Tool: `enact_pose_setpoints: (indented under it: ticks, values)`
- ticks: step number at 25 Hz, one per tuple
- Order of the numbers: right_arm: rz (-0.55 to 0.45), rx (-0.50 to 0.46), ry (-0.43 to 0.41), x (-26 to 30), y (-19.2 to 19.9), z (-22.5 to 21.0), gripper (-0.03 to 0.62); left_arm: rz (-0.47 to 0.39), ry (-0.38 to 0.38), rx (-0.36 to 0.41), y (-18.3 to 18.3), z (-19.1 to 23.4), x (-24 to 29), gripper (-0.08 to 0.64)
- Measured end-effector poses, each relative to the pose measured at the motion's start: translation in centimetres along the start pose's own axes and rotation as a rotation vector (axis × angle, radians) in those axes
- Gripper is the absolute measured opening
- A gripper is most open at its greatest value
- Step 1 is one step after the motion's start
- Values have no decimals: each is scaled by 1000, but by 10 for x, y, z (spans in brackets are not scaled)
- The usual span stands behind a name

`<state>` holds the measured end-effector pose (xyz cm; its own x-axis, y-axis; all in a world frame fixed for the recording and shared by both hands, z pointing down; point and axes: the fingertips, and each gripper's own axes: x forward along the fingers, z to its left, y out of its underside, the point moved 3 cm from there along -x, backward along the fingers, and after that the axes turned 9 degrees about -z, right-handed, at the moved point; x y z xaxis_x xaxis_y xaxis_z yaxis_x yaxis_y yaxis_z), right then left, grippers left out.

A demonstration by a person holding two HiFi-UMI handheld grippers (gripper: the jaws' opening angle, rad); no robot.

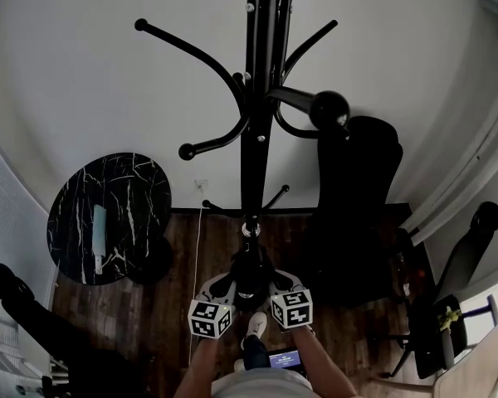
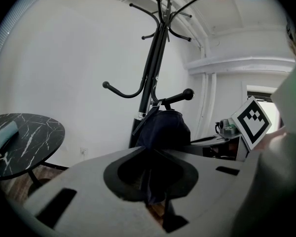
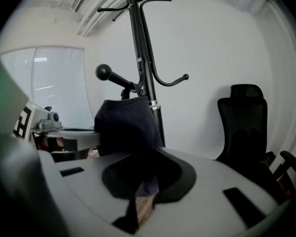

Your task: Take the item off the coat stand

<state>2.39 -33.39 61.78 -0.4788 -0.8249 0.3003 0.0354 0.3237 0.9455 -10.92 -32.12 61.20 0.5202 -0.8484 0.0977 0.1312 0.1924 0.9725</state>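
Left gripper (image 2: 155, 199) and right gripper (image 3: 143, 191) are both pinched shut on the dark cloth item (image 2: 163, 127). Risk: a nearward pull snags it on the knobbed peg (image 2: 176, 98) and tips the coat stand (image 1: 253, 139).

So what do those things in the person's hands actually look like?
The left hand-held gripper and the right hand-held gripper are light grey moulded shells, each with a black hollow round its jaws. Each carries a cube of black-and-white square markers. No cables show.

Item (image 2: 163, 127) on coat stand (image 1: 257, 139); table (image 1: 141, 189) left
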Motion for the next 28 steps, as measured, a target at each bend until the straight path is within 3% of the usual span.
enact_pose_setpoints:
  ticks: [28]
  values:
    - [-47,-9,-2,-54,-1,28,34,-44,26,26,-11,-32,-48,41]
